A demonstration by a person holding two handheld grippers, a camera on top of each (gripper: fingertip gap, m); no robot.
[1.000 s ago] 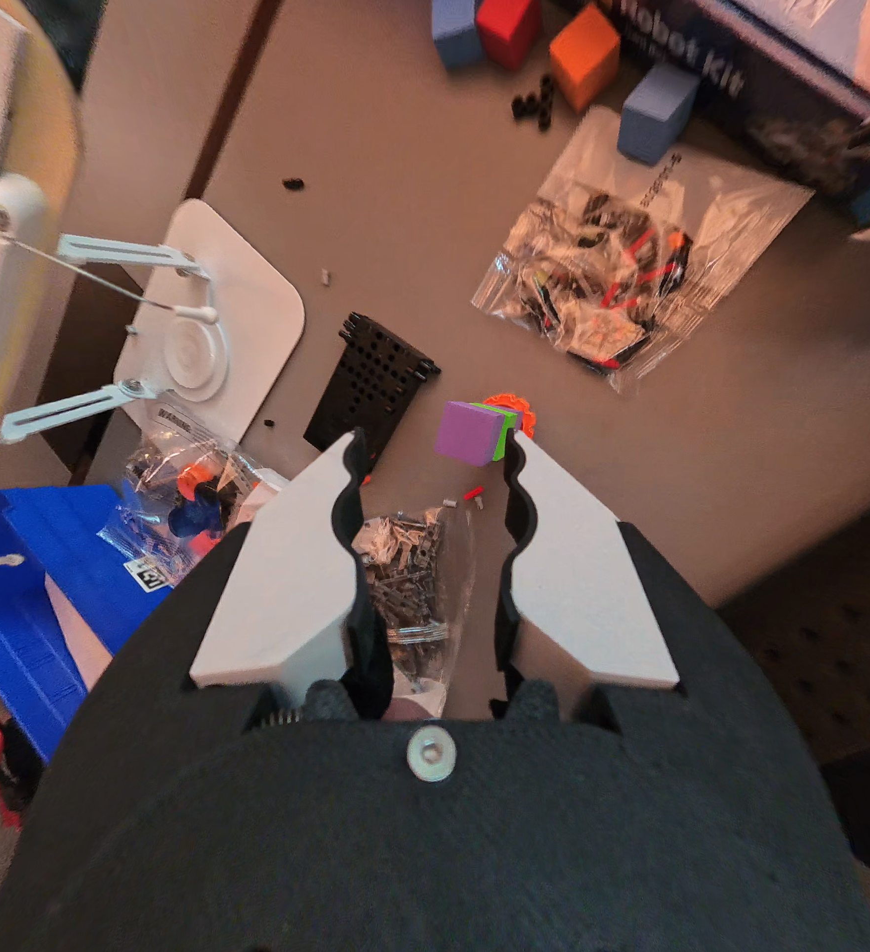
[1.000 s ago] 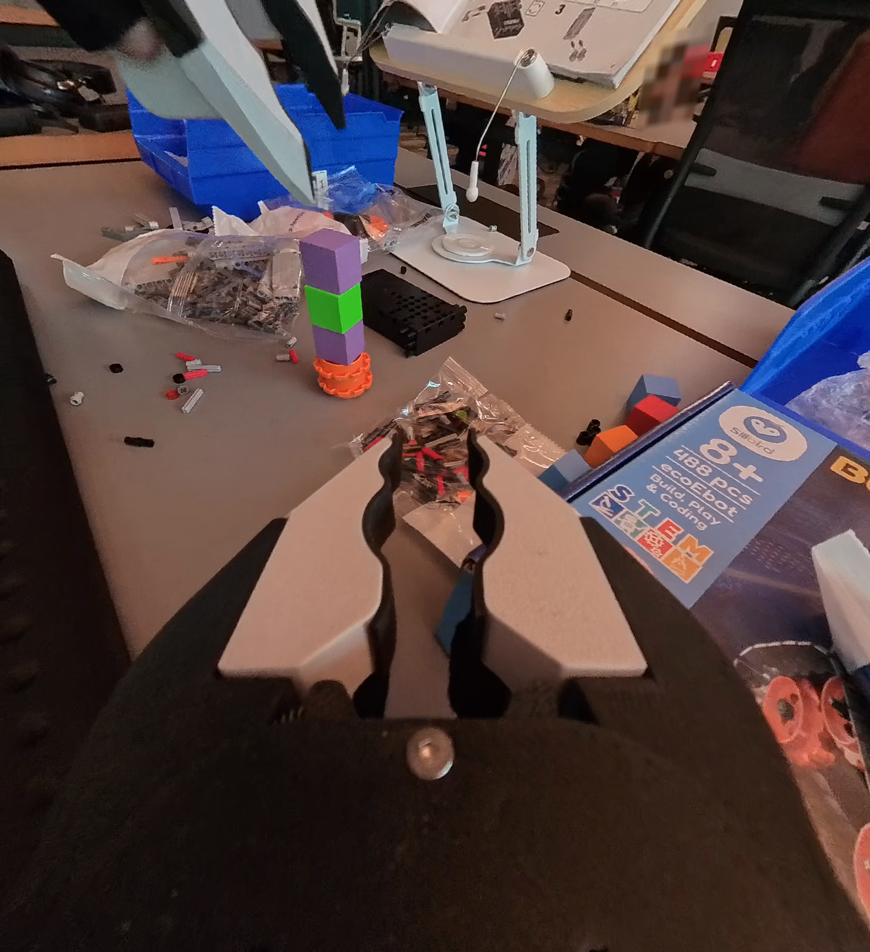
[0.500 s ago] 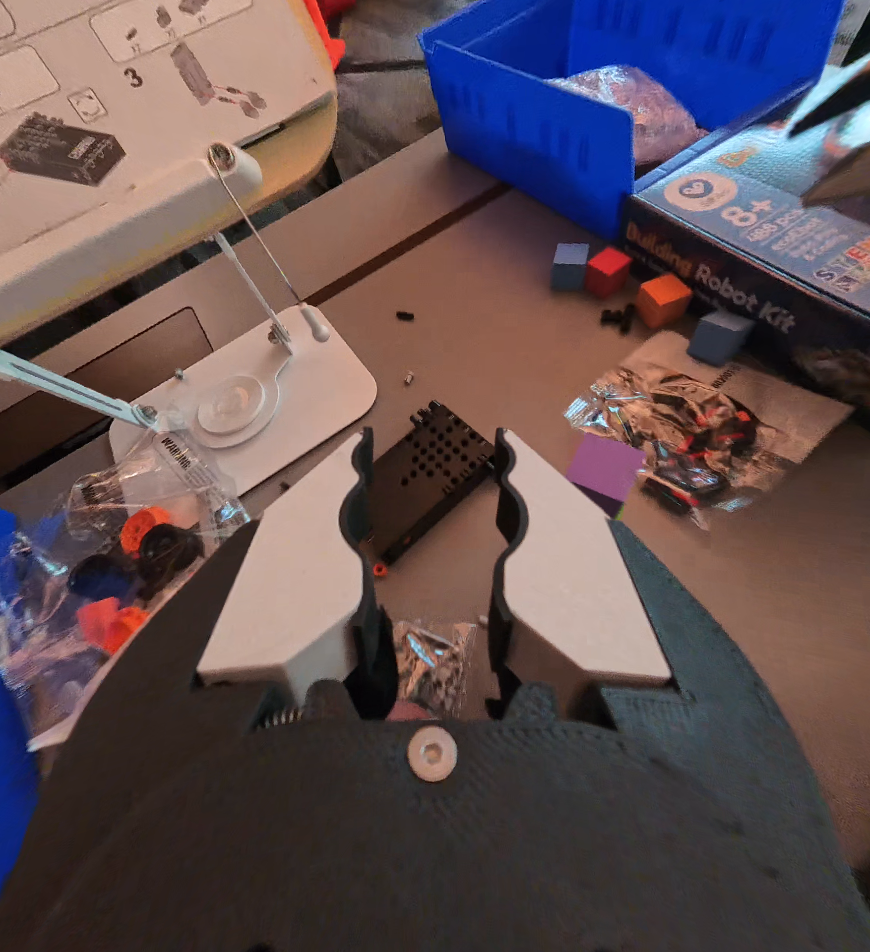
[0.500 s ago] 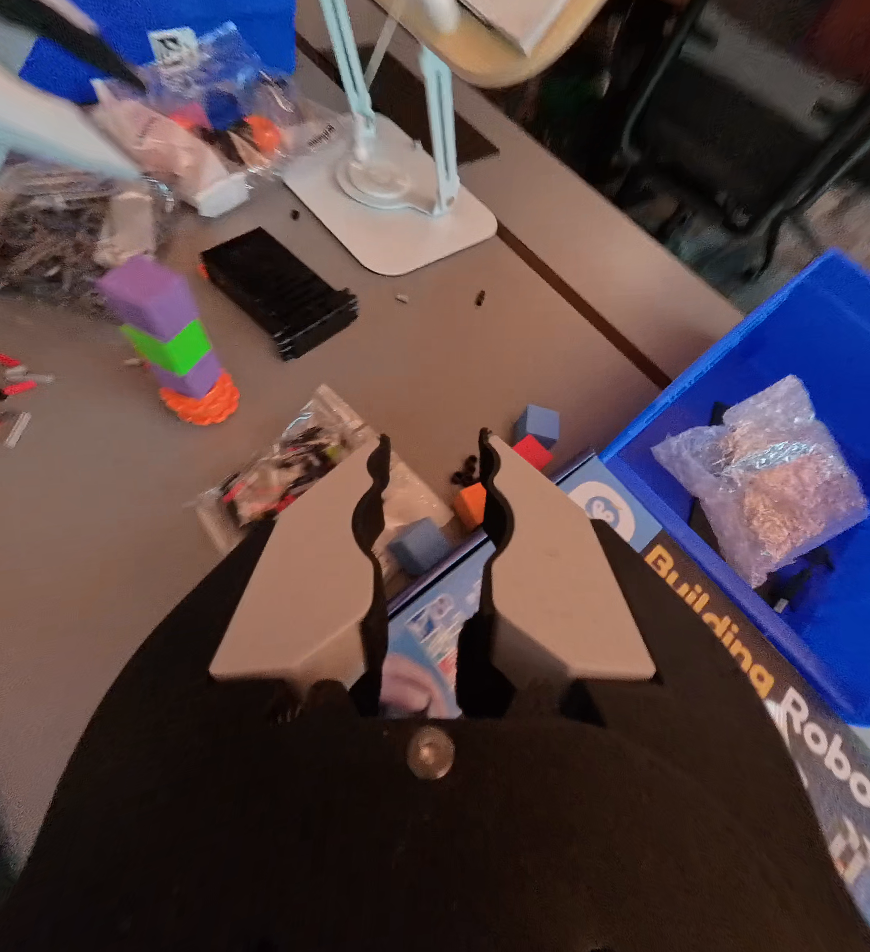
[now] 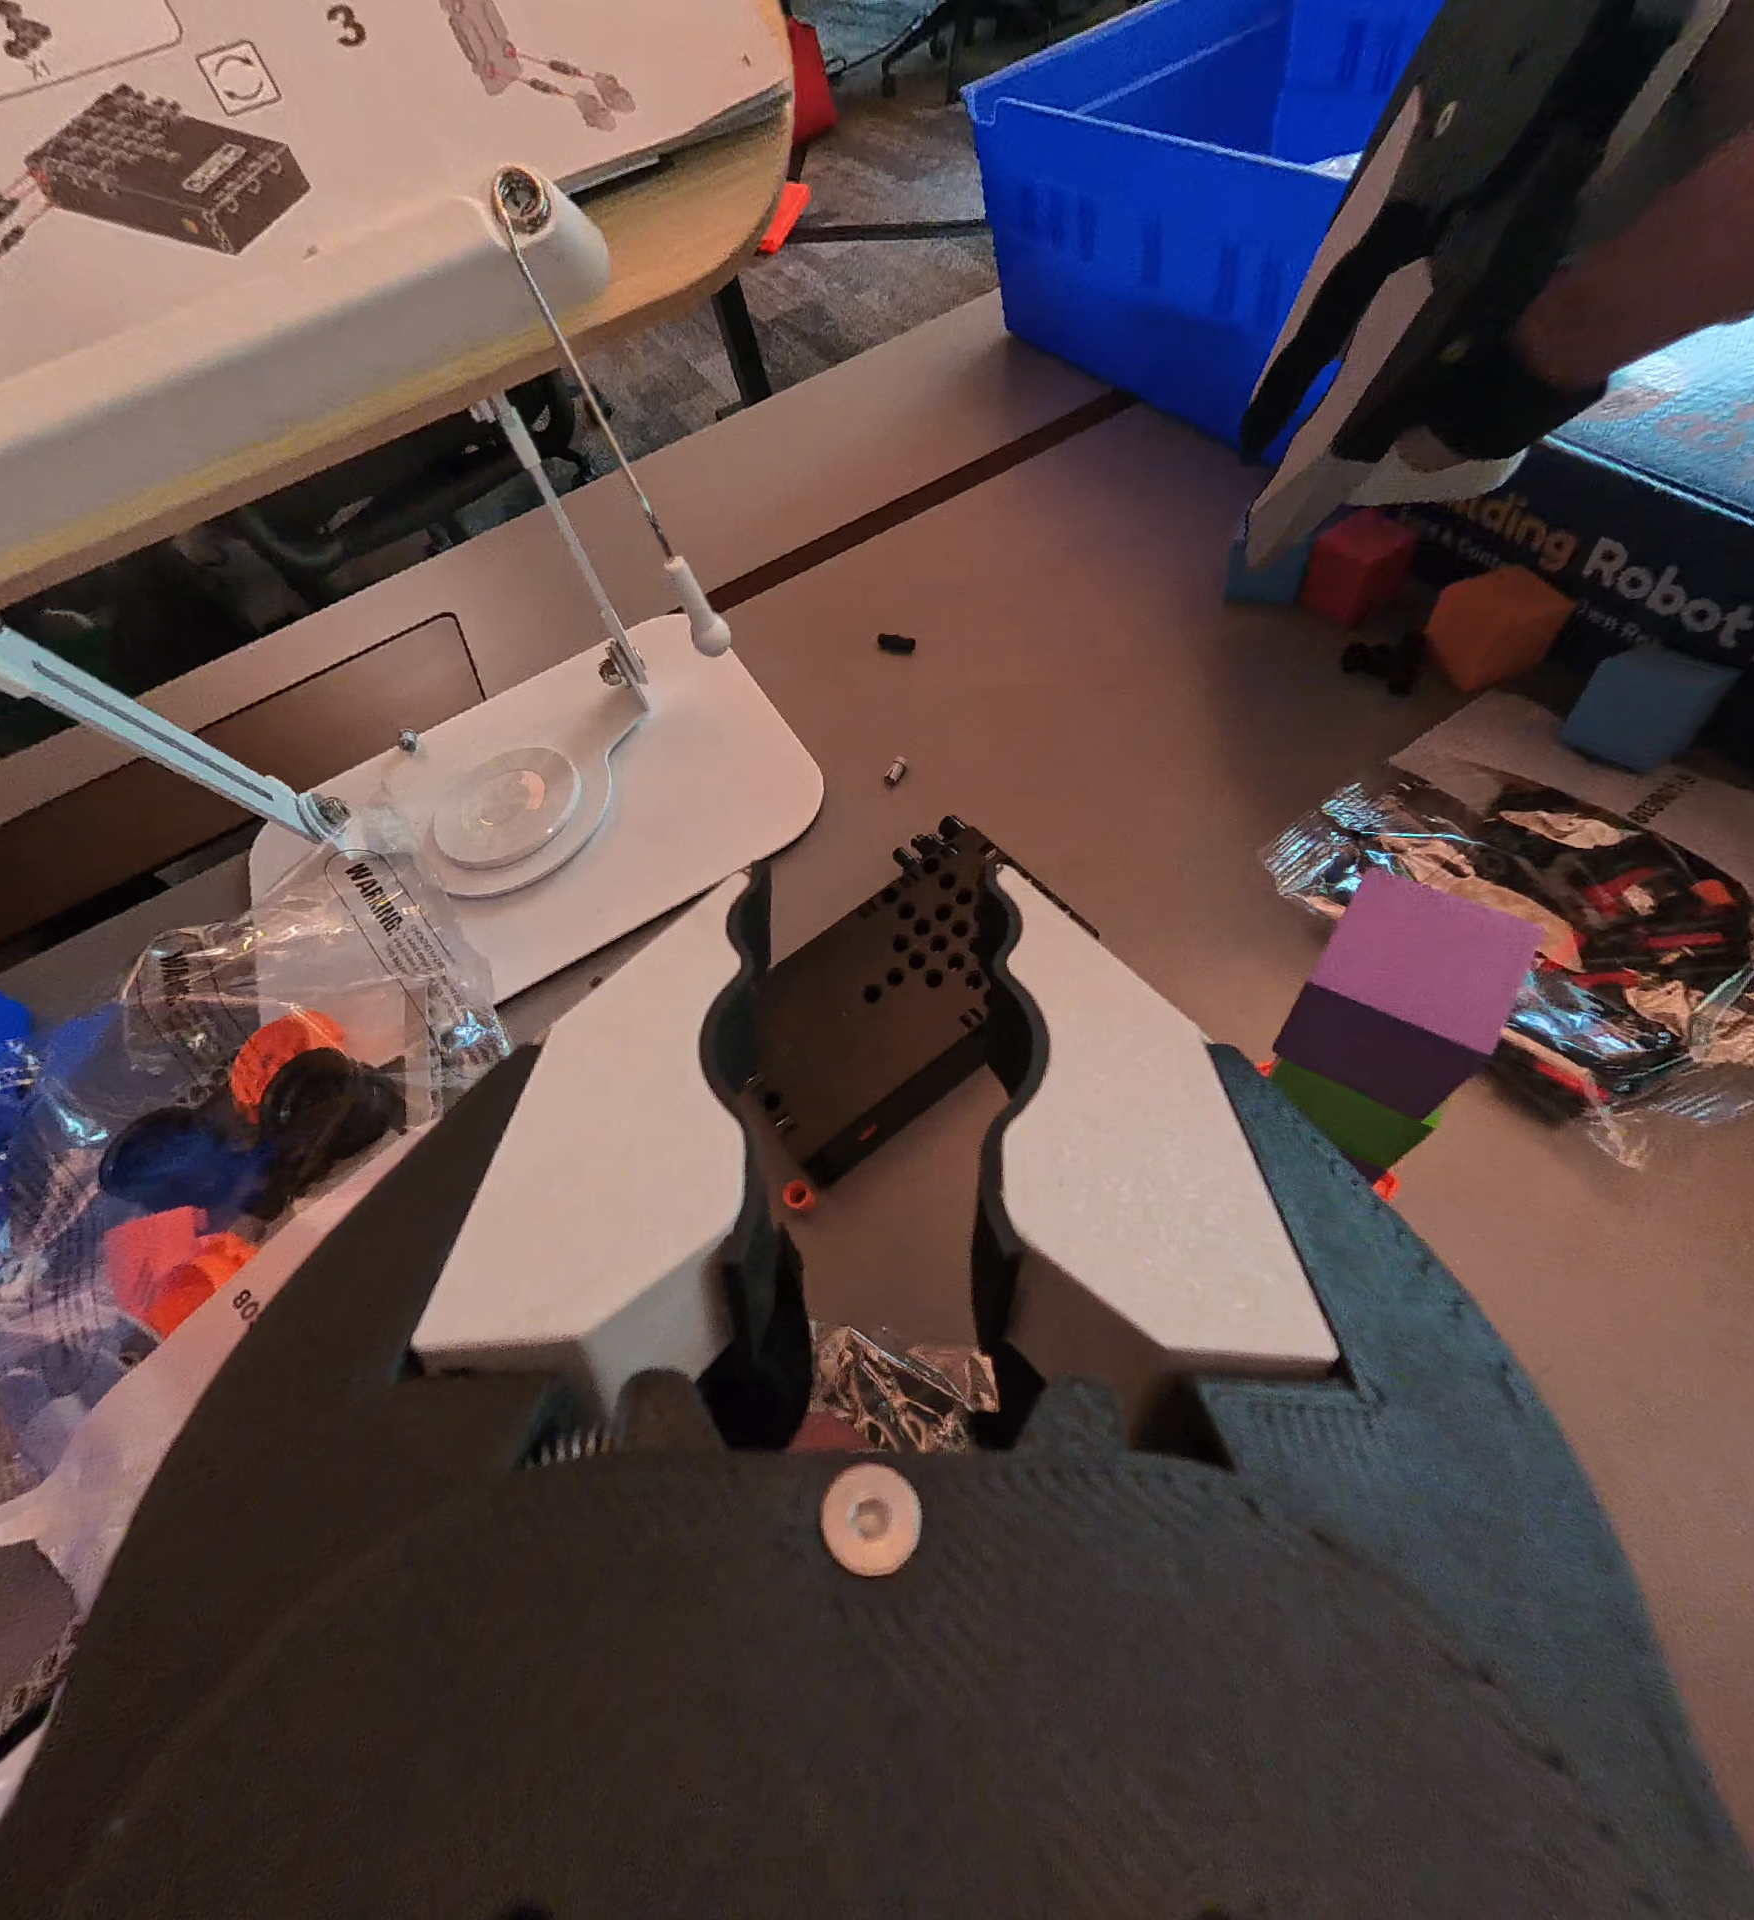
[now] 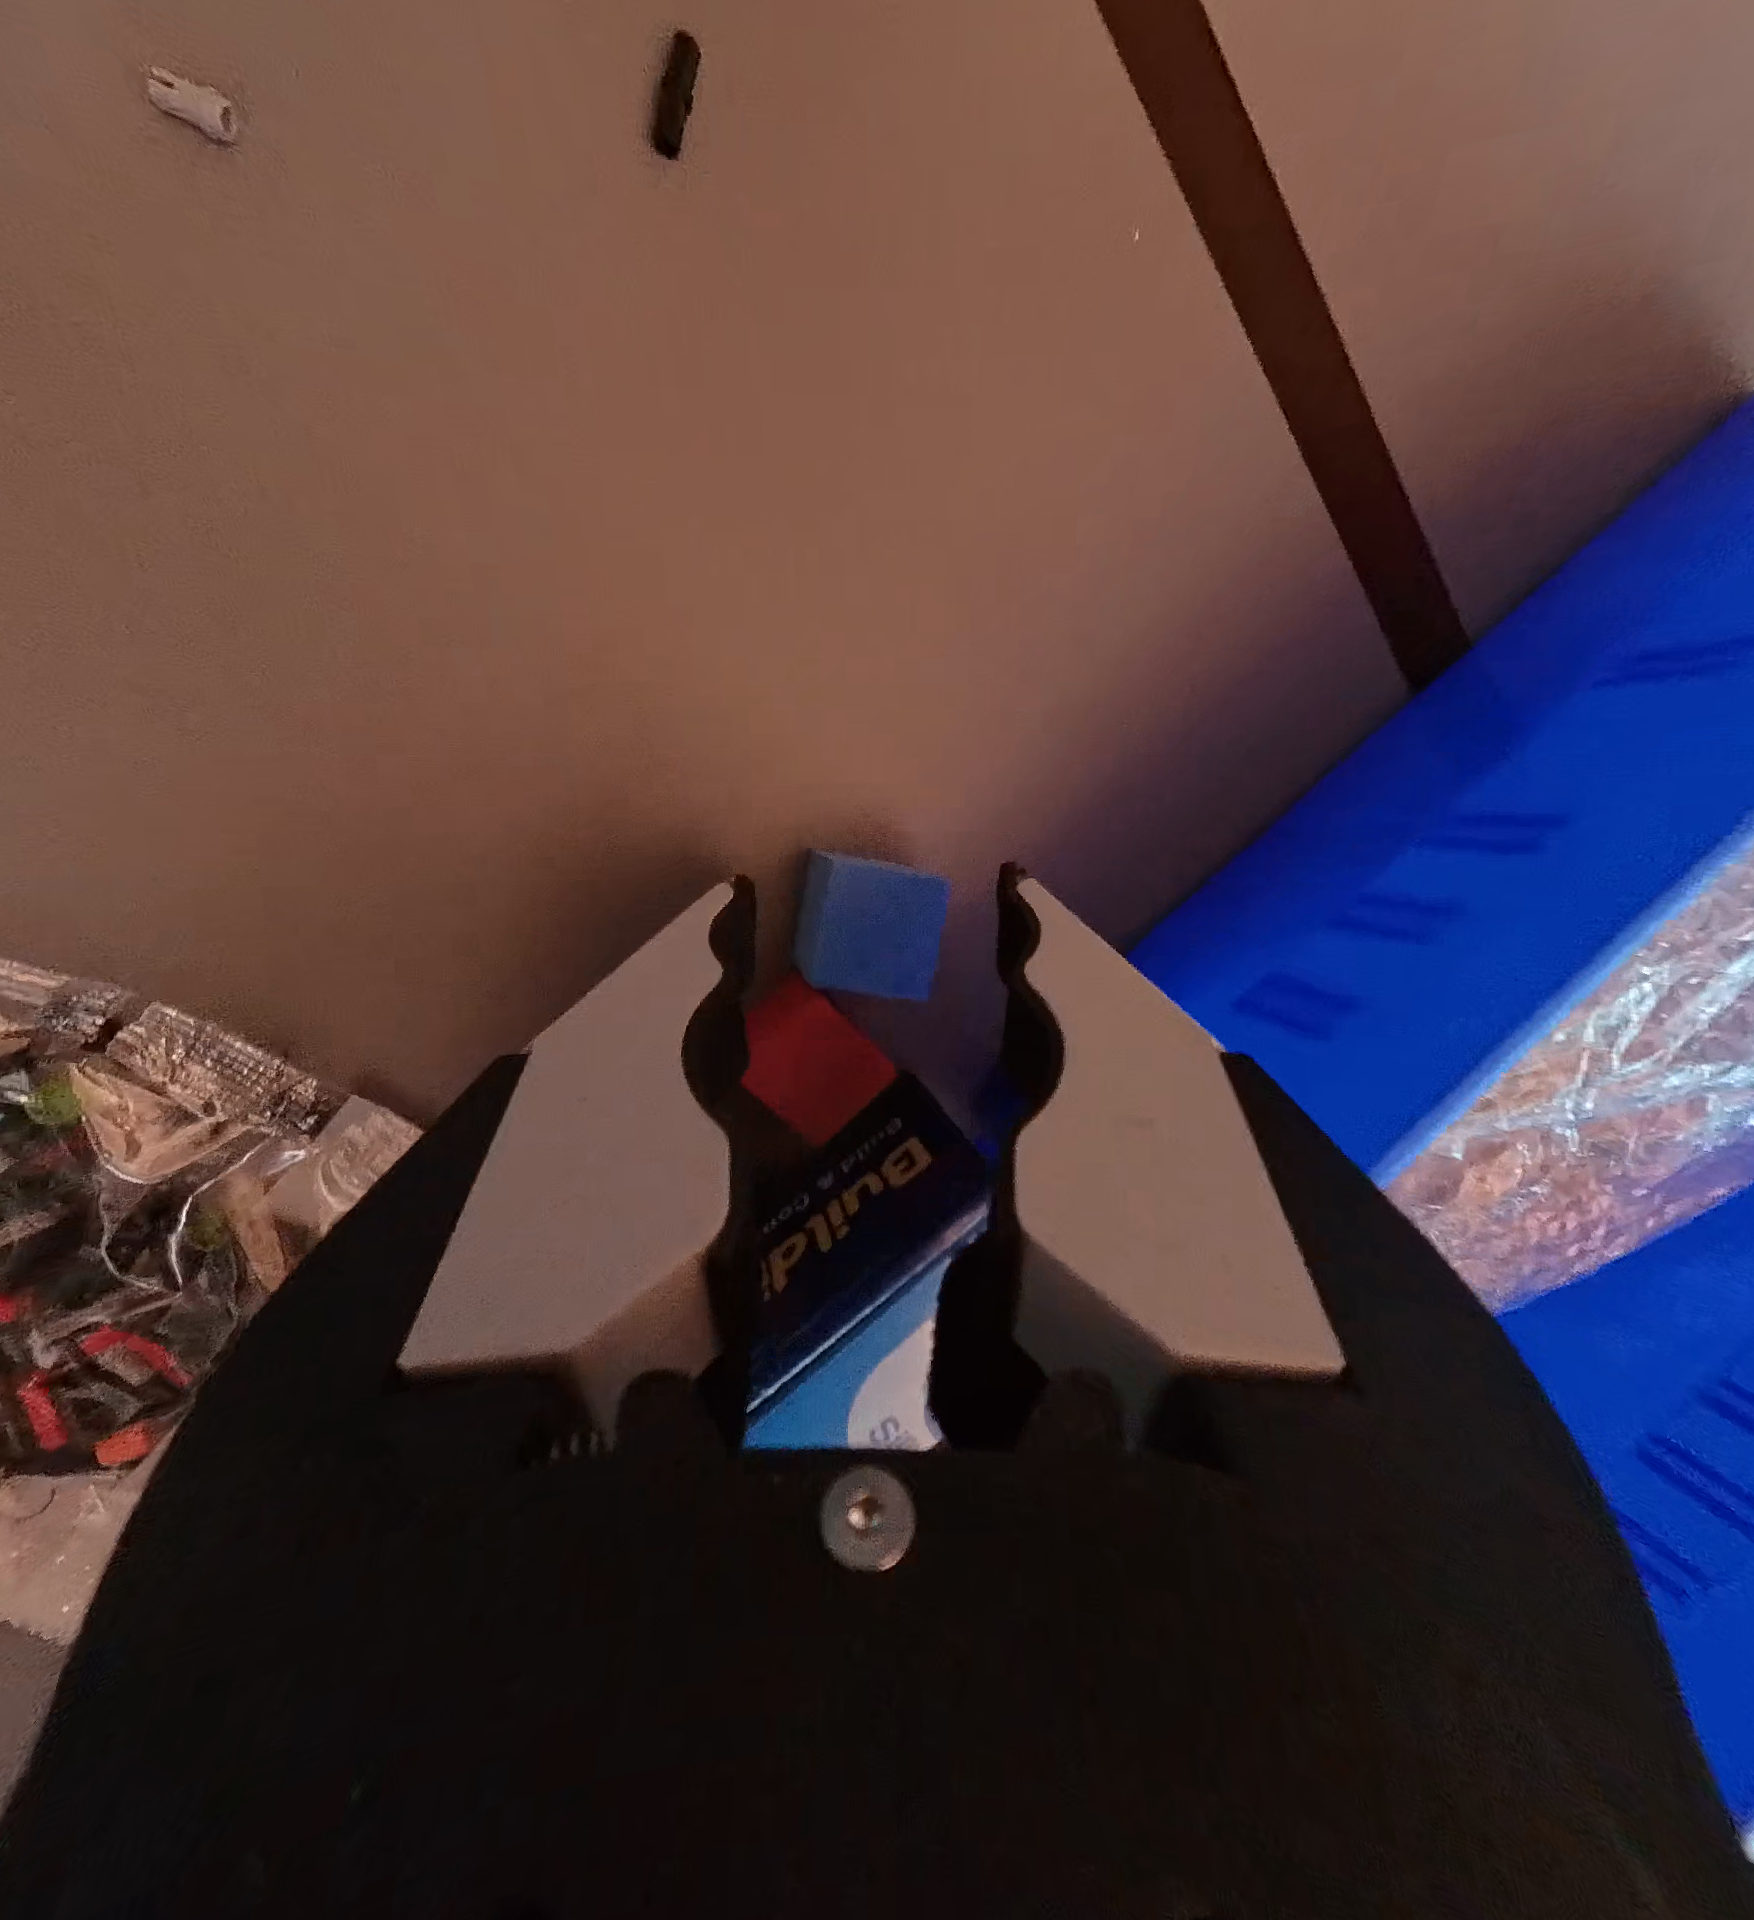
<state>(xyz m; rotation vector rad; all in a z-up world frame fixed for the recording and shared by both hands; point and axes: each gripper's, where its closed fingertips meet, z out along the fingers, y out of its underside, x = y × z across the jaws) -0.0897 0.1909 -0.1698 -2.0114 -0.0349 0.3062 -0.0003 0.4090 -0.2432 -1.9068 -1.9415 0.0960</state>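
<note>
Right gripper point(image 6: 871, 894) open, empty, blue cube point(image 6: 871, 925) between tips, red cube point(image 6: 813, 1065) at 7 o'clock. Left gripper point(image 5: 873, 904) open, idle. I'd center before squeezing.

Desk point(image 6: 540, 520) is seen as grey-brown w/ a dark brown seam. Bin point(image 6: 1538, 883) at 3 o'clock: bright blue. Cubes betw. right gripper point(image 6: 871, 894) fingers: light blue cube point(image 6: 868, 925), red cube point(image 6: 816, 1070). In left view, stack point(image 5: 1392, 1029): purple over green; perforated plate point(image 5: 883, 1008) black; stand base point(image 5: 644, 790) white.
</note>
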